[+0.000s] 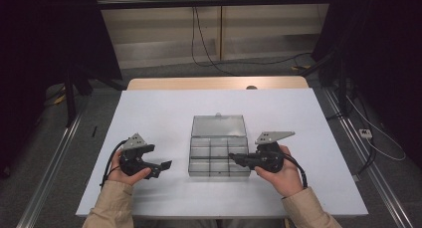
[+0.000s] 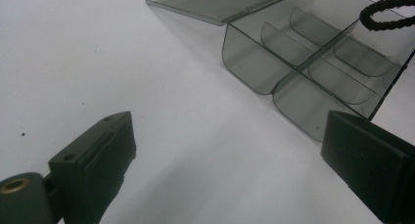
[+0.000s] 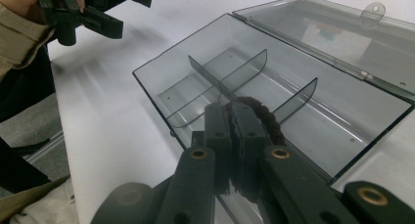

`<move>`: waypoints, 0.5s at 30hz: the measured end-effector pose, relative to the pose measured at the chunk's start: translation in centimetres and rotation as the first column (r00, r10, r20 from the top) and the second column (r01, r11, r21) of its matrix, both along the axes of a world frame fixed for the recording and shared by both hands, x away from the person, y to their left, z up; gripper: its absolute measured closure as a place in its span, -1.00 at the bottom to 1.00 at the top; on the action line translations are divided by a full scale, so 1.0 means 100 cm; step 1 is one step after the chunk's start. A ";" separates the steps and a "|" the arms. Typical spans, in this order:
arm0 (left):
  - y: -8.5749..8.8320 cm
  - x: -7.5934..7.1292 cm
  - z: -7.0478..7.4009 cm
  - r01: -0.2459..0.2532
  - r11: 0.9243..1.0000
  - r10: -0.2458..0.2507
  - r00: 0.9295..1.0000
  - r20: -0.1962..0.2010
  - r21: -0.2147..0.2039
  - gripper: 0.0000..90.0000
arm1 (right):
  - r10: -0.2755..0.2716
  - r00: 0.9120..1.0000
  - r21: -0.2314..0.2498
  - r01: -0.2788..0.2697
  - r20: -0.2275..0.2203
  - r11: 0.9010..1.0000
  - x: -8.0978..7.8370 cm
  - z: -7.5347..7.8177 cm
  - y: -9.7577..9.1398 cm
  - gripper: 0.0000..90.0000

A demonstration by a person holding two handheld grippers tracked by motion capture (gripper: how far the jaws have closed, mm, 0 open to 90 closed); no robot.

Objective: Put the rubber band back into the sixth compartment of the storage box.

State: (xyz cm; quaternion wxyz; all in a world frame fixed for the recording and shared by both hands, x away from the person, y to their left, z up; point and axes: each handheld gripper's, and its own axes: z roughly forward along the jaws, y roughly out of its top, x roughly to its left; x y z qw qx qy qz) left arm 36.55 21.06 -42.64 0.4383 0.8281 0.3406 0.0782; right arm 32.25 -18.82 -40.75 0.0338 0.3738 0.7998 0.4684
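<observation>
A clear grey compartment box (image 1: 201,152) lies at mid-table, its lid (image 1: 219,125) folded back flat. My right gripper (image 1: 233,159) reaches over the box's right side from the right. In the right gripper view its jaws (image 3: 232,114) are shut on a dark brown elastic loop (image 3: 266,119), held above the box's dividers (image 3: 215,82). The same loop (image 2: 386,11) hangs over the box (image 2: 293,53) in the left gripper view. My left gripper (image 1: 163,166) rests on the table to the left of the box, apart from it. It is open (image 2: 230,126), with nothing between its jaws.
The box sits on a white table top (image 1: 149,118), with a wooden edge (image 1: 214,83) at the far side. Cables (image 1: 209,49) run across the floor beyond the table. Black frames stand to both sides. A metal rail (image 1: 54,158) lies on the floor at left.
</observation>
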 end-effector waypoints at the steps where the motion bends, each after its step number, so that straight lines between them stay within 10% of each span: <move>1: 0.000 0.000 0.000 -0.001 1.000 0.001 1.000 0.000 -0.004 -0.87 | 0.000 1.000 0.000 0.000 -0.002 1.000 0.000 0.000 0.000 0.95; 15: 0.000 0.000 0.000 -0.003 1.000 0.003 1.000 0.001 -0.007 -0.87 | -0.006 1.000 -0.025 0.006 0.000 1.000 0.002 -0.006 -0.001 0.95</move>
